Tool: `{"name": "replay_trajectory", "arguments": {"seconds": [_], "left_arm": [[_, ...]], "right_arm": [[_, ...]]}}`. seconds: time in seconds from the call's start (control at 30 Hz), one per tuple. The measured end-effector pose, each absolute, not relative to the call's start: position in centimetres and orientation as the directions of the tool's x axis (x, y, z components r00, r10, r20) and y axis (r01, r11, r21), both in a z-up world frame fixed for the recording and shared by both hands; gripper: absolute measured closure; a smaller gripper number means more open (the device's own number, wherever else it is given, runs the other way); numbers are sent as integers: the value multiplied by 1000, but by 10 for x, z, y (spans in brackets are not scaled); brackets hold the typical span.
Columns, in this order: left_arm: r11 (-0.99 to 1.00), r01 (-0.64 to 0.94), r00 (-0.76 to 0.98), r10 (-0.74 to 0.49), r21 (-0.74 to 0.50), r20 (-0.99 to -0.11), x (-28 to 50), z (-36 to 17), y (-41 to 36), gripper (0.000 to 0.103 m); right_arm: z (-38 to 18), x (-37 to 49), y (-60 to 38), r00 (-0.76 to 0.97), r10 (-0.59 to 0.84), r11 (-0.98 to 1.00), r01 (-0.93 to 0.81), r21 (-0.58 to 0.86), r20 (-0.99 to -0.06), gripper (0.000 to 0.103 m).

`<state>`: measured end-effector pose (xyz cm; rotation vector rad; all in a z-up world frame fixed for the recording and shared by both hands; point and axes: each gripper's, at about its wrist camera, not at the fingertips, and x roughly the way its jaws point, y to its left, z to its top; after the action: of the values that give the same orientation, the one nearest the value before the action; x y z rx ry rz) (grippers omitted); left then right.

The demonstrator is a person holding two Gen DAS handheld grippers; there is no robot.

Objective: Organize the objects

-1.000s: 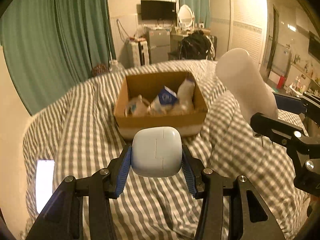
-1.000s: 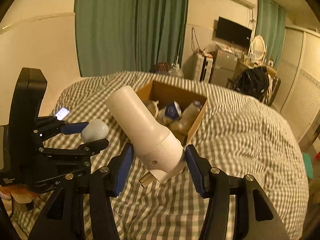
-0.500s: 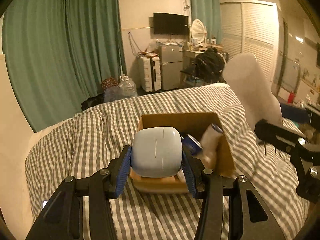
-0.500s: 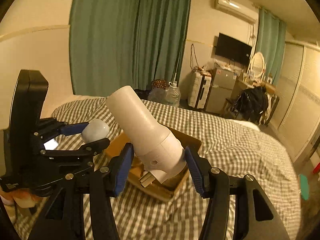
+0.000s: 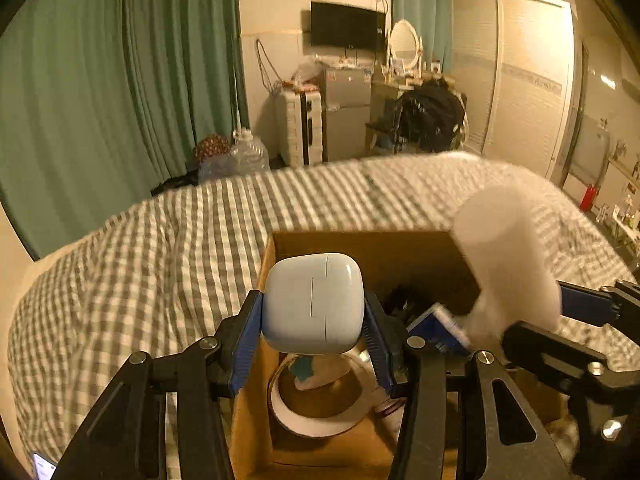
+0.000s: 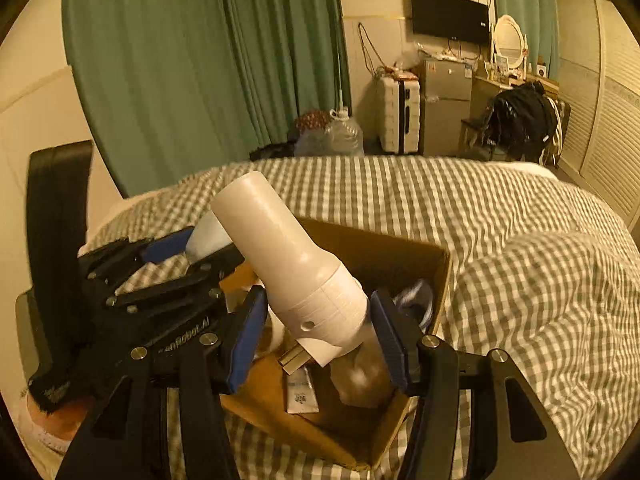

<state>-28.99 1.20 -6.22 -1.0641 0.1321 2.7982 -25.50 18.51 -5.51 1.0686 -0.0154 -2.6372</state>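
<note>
My left gripper [image 5: 314, 336] is shut on a white rounded case [image 5: 314, 302] and holds it above the near left part of an open cardboard box [image 5: 360, 246]. My right gripper [image 6: 318, 336] is shut on a white cylindrical bottle [image 6: 288, 264], tilted up to the left, above the same box [image 6: 400, 246]. The bottle shows blurred at the right of the left wrist view [image 5: 506, 256]. The left gripper [image 6: 192, 248] shows at the left of the right wrist view. The box holds a tape roll [image 5: 316, 404], a blue and white carton [image 5: 438, 326] and other items.
The box sits on a bed with a grey and white checked cover [image 6: 520, 272]. A phone [image 5: 42, 466] lies on the bed at the lower left. Green curtains [image 5: 100, 92], a suitcase [image 6: 398, 118] and a small fridge [image 6: 446, 100] stand beyond the bed.
Both grippers have moved forward and now hang over the box, which was well ahead of them a second ago. Each still holds its object.
</note>
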Motion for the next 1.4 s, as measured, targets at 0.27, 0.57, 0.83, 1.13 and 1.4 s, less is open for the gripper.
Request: {"name": "replay_trajectory", "arguments": {"seconds": [0.27,0.57,0.83,1.13,1.4], "left_arm": [[-978,-207,-692,128,25,-710,-288,-87,18,53],[-971,-234,-690,125,57,-713,-269,-101,25,44],[-980,-191,-743,105,60,-661,-240,-60,22,16],[-985,-152,-827,79,86,-556,-199,26,21,8],[-985,-139,-893,81,100,-443,-151,85,17,1]], "right_arm": [[-88,-254,190,-646,-305,-948,277,158,-700,49],[-90,-239,188,-663,-261,-962,239,133,-702,34],[-61,-224,209,-718,-226,-973,195,122,-658,25],[24,-189,224,-824,-199,-979,187,77,-531,16],[88,-141,237,-902,-170,-985,163,53,-398,10]]}}
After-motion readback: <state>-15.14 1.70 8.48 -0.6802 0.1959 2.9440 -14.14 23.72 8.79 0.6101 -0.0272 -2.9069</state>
